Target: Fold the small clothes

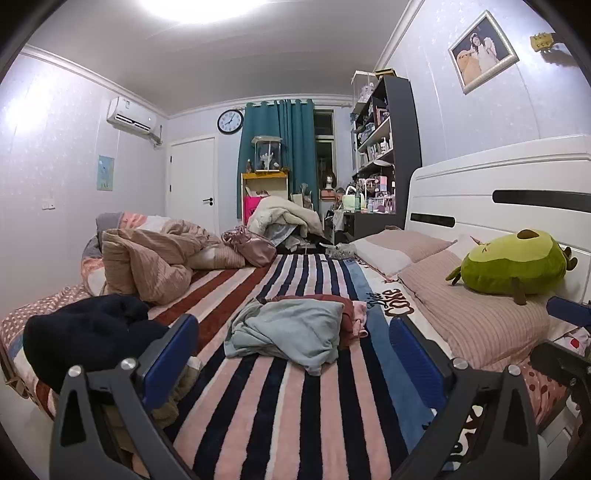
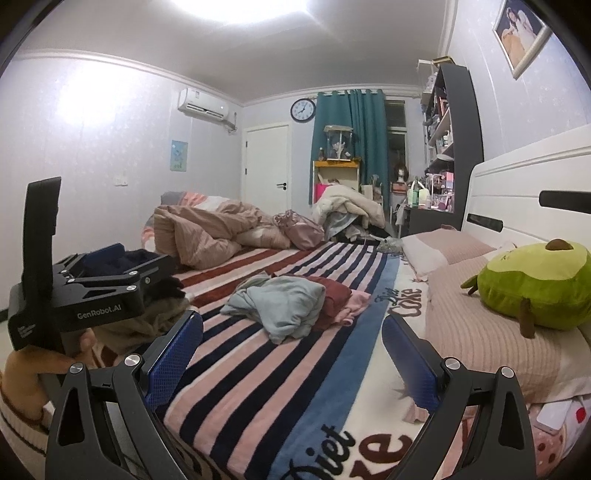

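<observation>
While both jaws gape empty — clothes pile [image 1: 291,328] lies ahead, untouched.

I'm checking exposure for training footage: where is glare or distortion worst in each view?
Left wrist: the ceiling light blows out white at top; the headboard bows from fisheye. Right wrist: same ceiling glare, plus a bright patch on the left wall; the clothes pile stays evenly lit.

Green avocado plush [image 1: 513,264] on striped pillow [image 1: 476,314], pink handbag [image 1: 251,247] beside rumpled beige duvet [image 1: 147,262].
</observation>
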`<state>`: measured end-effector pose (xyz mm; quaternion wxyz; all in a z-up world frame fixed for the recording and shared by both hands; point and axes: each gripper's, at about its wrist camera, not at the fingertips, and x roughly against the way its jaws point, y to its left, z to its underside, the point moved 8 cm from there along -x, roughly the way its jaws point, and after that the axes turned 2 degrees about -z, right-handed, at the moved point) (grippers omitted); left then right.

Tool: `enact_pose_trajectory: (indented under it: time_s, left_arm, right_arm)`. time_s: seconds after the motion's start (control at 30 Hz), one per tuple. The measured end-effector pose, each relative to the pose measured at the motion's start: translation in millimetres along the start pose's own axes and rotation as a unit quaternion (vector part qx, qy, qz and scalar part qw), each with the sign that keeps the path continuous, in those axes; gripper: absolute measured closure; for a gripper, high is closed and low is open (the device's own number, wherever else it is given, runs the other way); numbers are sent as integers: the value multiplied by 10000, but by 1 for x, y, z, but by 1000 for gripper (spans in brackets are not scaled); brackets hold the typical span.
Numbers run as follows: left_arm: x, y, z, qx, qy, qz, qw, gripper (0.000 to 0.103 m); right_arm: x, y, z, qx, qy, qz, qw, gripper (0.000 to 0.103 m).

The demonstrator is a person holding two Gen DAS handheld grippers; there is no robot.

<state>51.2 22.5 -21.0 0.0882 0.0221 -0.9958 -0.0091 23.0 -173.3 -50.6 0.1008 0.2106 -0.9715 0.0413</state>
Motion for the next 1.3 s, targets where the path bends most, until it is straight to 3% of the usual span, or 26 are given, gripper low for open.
enact_pose_trajectory:
  time_s: [1.3]
  left_arm:
    - [0, -1, 3, -51, 50, 66, 10000, 1]
  right_arm:
    - [4, -8, 11, -256, 45, 210, 9994, 6]
